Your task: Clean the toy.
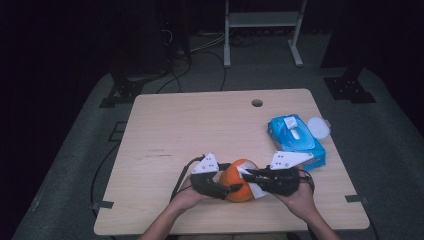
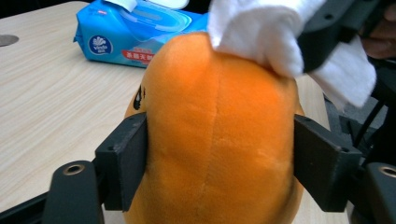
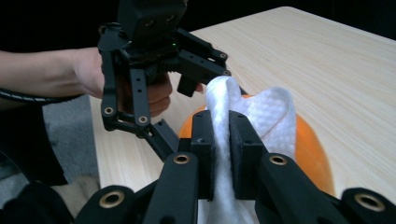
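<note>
Near table's front edge: left gripper (image 2: 219, 172) clamped on orange plush toy (image 2: 219, 135), soft, light; grip its 2 flanks. Right gripper (image 3: 222, 140) pinches limp white wipe (image 3: 275, 116).

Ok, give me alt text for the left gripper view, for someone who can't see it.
An orange plush toy is squeezed between the left gripper's two black jaws on a light wooden table. The right gripper presses a white wipe against the toy's top. Behind lies a blue pack of wet wipes, lid open.
</note>
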### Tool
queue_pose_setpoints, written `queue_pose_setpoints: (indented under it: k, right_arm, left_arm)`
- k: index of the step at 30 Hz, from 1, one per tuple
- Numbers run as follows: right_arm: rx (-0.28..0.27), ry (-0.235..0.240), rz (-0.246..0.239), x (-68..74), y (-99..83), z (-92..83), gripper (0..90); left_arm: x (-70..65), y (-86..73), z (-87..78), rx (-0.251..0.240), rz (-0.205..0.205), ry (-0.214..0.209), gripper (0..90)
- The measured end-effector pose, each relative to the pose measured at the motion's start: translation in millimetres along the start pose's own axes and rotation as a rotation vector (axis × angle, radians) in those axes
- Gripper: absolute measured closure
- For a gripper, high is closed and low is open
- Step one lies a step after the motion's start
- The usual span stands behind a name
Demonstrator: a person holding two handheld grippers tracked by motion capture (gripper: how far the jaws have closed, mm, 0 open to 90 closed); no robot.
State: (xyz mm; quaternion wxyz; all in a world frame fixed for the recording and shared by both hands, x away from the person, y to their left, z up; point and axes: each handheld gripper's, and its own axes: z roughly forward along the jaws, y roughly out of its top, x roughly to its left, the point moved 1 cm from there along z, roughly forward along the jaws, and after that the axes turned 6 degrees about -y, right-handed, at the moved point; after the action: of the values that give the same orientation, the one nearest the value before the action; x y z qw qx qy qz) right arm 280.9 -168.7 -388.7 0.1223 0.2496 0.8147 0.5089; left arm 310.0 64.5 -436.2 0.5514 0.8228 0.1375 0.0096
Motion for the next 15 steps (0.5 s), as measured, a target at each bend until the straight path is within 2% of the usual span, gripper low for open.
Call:
queue_pose_setpoints:
  k: [3,6,7,8,10,12,15]
  right_arm:
    - [-0.009,-0.036,0.011,-8.9,0.0,-4.9,81.0]
    - [-0.004,-0.079,0.057,-23.6,-6.3,-10.1,81.0]
    - [0.001,-0.077,0.082,-29.6,-11.5,-11.1,80.9]
    - [0.001,-0.077,0.082,-29.6,-11.5,-11.1,80.9]
    - [0.004,-0.066,0.084,-27.4,-11.9,-10.5,80.9]
    - [0.003,-0.062,0.077,-25.4,-11.0,-10.1,80.9]
    - [0.005,-0.032,0.042,-11.0,-7.3,-5.9,80.8]
  left_arm:
    - [-1.1,-0.5,-0.1,0.005,0.012,-0.001,26.5]
    - [0.7,-1.3,-0.1,-0.005,0.005,-0.001,26.3]
    - [1.5,-0.9,0.1,-0.009,0.000,0.000,21.5]
    - [2.2,-0.2,0.5,-0.012,0.001,0.006,21.5]
    - [4.3,0.3,3.2,-0.003,-0.029,0.014,11.6]
    - [5.0,-2.3,4.2,-0.002,-0.043,-0.002,14.2]
    - [4.8,-3.8,3.2,0.003,-0.044,-0.001,15.7]
